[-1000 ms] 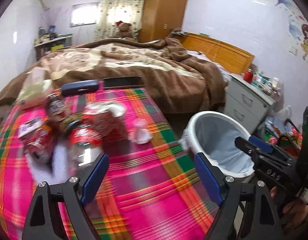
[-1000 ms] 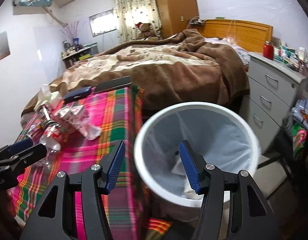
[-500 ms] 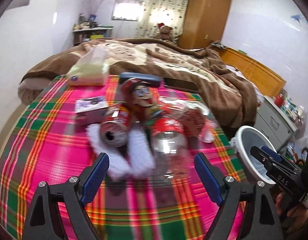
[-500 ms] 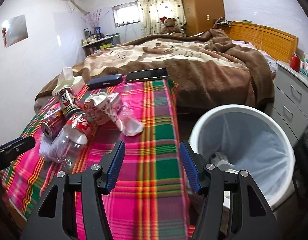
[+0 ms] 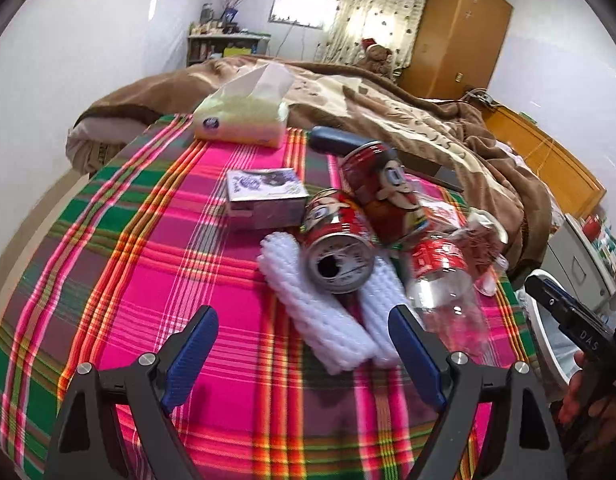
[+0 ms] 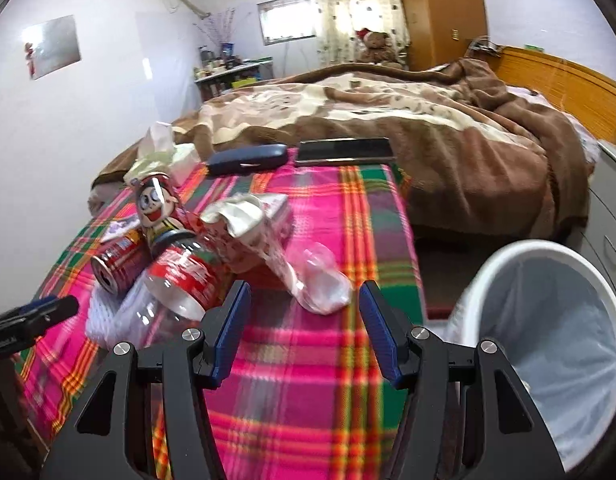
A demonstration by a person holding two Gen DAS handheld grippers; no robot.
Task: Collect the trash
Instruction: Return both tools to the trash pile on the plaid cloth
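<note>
Above plaid cloth (image 5: 128, 280): left hand-held gripper (image 5: 304, 354) wide, empty, near can (image 5: 338, 246); right hand-held gripper (image 6: 304, 328) wide, empty.

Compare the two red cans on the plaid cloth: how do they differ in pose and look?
1. The near can lies on its side with its opened top facing the left wrist camera; the cartoon can behind it leans tilted, its top facing away.
2. The near can rests across the white foam netting; the cartoon can does not.
3. The cartoon can shows a large face print; the near can's print is mostly hidden.

Both are red drink cans, touching.
</note>
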